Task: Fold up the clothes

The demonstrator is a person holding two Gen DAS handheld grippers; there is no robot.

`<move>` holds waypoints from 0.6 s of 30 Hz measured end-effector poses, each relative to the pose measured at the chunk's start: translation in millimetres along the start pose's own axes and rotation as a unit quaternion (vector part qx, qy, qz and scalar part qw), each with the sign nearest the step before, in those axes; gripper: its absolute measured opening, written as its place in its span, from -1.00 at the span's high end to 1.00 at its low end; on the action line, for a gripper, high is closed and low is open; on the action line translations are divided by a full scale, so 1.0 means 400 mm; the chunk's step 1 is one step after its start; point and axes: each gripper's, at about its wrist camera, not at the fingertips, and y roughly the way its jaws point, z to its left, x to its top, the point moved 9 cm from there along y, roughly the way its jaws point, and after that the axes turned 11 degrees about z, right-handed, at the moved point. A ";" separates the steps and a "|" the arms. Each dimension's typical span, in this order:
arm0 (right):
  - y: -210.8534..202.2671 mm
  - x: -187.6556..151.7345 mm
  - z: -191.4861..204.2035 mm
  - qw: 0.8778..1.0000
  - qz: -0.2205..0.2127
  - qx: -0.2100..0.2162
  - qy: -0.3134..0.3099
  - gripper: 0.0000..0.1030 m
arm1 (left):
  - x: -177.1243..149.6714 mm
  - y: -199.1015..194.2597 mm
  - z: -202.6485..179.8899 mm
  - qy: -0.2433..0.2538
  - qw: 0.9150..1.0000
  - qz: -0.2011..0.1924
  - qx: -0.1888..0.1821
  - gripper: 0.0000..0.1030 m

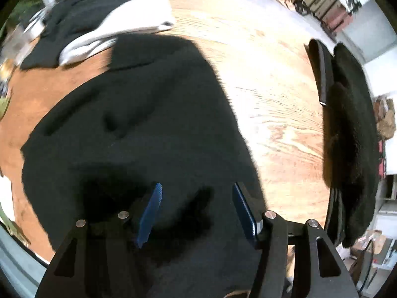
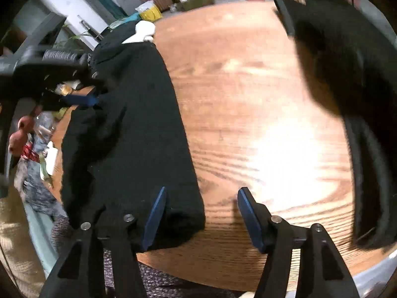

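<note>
Wood-grain table (image 2: 248, 124) fills both views, with cluttered shelves and boxes blurred beyond its far edge. Left gripper (image 1: 197, 213) hangs with its 2 blue fingers spread and nothing between them, right over the black garment (image 1: 139, 129), which lies directly under and ahead of it. Right gripper (image 2: 201, 217) is likewise released and empty; its left finger sits over the garment's near corner, its right finger over bare wood. In the right view, the left gripper appears far to the left, at the garment's opposite edge.

Ahead and to the left of the left gripper lies a pile of dark clothes (image 1: 74, 15) with 1 white piece (image 1: 139, 19) on top. To the right of both grippers, well apart from the garment, sits 1 dark fuzzy bundle (image 1: 352, 129) at the table edge.

Judging by its soft wrinkles, the garment is light, limp and not slippery; it should drape when lifted. Best hold is probably a pinch at a corner or along the near hem, 1 gripper per side.
</note>
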 end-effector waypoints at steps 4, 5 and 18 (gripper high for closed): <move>0.016 0.001 -0.005 0.999 0.009 0.041 0.009 -0.23 | 0.072 0.048 -0.058 -0.010 1.000 0.019 0.014 -0.17; 0.019 0.004 -0.011 0.999 0.012 0.041 0.008 -0.24 | 0.090 0.061 -0.068 -0.013 0.999 0.023 0.021 -0.17; 0.071 0.009 0.023 0.995 0.064 0.065 -0.034 0.11 | 0.051 0.112 -0.058 0.004 0.994 0.053 0.093 -0.21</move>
